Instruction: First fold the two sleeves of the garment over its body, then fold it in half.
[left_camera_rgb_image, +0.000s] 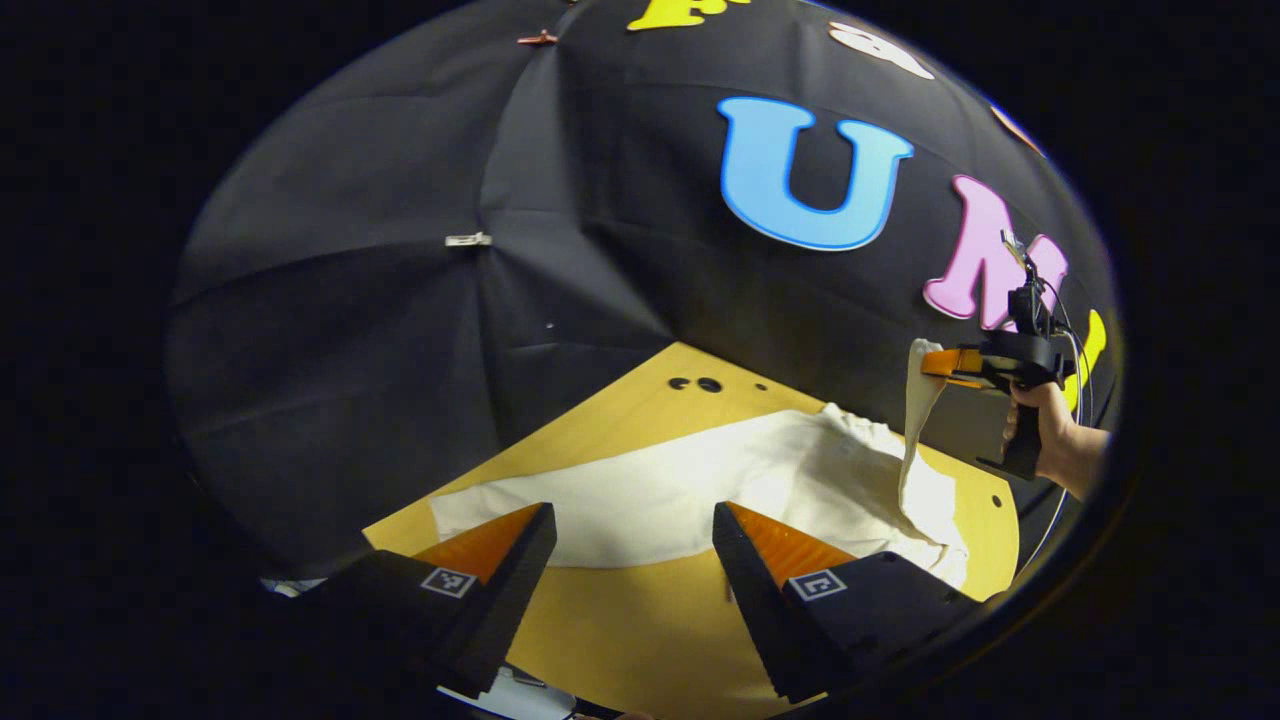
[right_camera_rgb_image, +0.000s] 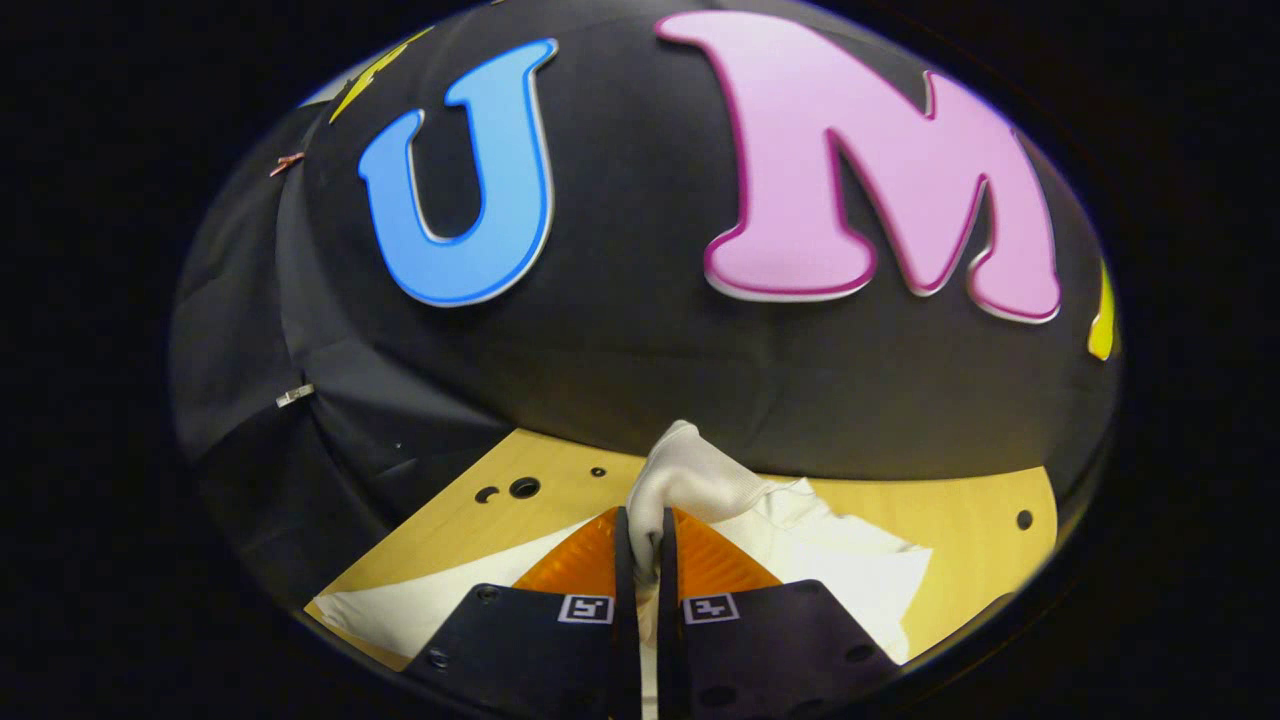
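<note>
I am pinching a sleeve (right_camera_rgb_image: 690, 475) of the white garment (left_camera_rgb_image: 690, 495) in my right tool (right_camera_rgb_image: 640, 545) and lifting it off the desk (left_camera_rgb_image: 640, 640). My left tool (left_camera_rgb_image: 635, 540) is waiting wide open near the garment's edge. The thin cloth could slip out, I think. I am seeing no boxes.

1 white garment (left_camera_rgb_image: 700, 490), 1 wooden table (left_camera_rgb_image: 640, 630), 2 hand-held grippers, 1 hand (left_camera_rgb_image: 1045, 430).
</note>
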